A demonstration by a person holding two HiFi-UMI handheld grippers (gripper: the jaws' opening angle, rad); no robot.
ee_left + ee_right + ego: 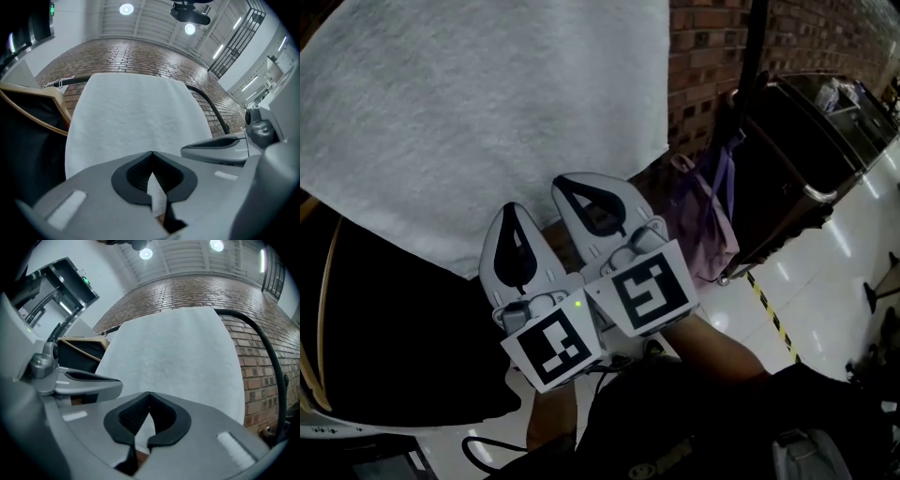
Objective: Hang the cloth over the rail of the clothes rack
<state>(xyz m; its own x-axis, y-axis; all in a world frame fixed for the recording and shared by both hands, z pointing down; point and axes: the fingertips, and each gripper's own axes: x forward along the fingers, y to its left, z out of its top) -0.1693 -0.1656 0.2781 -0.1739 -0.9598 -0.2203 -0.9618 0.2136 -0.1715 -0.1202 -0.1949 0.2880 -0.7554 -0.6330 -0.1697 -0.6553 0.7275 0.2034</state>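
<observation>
Two claws sit side by side at the middle of the head view, the left claw (pixel 515 217) at about seven o'clock from the right claw (pixel 577 192), their marker cubes toward six o'clock. Both are closed on the lower edge of the white cloth (pixel 478 112). In the left gripper view a sliver of cloth (pixel 136 117) is pinched between the dark pads of the left claw (pixel 152 153). The right gripper view shows the same: the right claw (pixel 149 393) is clamped on the hem of the cloth (pixel 178 352).

The cloth fills the head view from nine to twelve o'clock. In both gripper views it rises toward twelve o'clock and drapes over the black rail (pixel 208 104), which curves down at three o'clock (pixel 267 341). A brick wall (pixel 712 66) stands behind. A wooden hanger (pixel 37 96) carrying a black garment (pixel 23 140) hangs at nine o'clock of the cloth. At three o'clock of the claws a purple bag (pixel 712 216) hangs above the glossy floor (pixel 825 300).
</observation>
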